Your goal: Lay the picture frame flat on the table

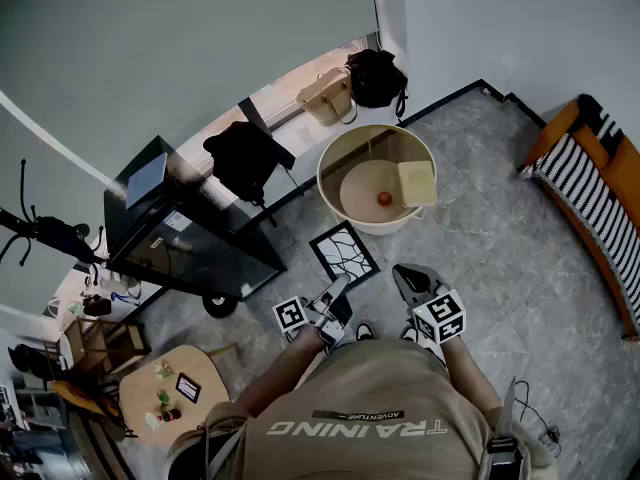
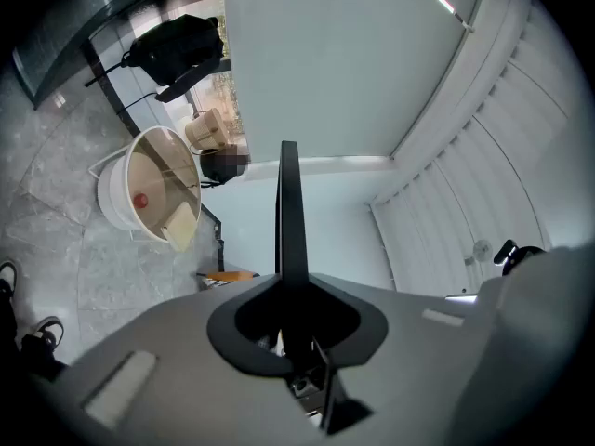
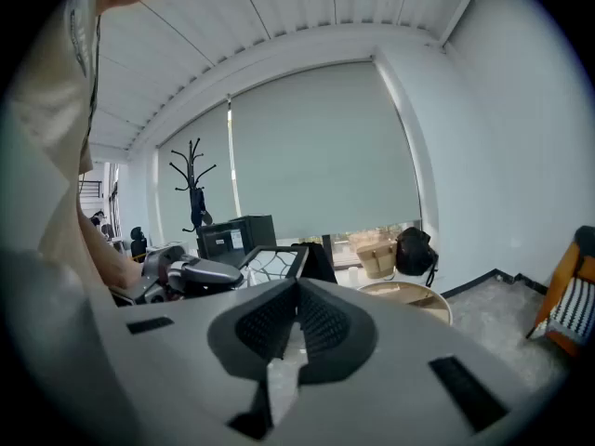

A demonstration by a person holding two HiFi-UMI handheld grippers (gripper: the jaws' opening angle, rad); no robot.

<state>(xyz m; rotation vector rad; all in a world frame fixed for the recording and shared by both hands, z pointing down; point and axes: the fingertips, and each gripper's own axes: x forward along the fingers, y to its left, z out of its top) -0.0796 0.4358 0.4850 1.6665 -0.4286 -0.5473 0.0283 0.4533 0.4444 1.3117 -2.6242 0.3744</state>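
Observation:
The picture frame [image 1: 344, 253] is black with a white crack-like pattern, and my left gripper [image 1: 333, 298] holds it in the air by its near edge. In the left gripper view the frame [image 2: 289, 221] stands edge-on as a thin dark bar, and my left gripper [image 2: 296, 319] is shut on it. My right gripper [image 1: 408, 276] hovers just right of the frame, shut and empty. In the right gripper view the right gripper's [image 3: 297, 291] ribbed pads meet, with the frame [image 3: 274, 260] ahead to the left. Beyond the frame stands the round rimmed table [image 1: 330, 153].
A red ball [image 1: 384, 199] and a beige square pad [image 1: 417, 182] lie on the round table. A black desk [image 1: 170, 233] stands at the left, bags [image 1: 375, 76] by the wall, a striped seat [image 1: 590, 173] at the right, and a small wooden table [image 1: 175, 388] at the lower left.

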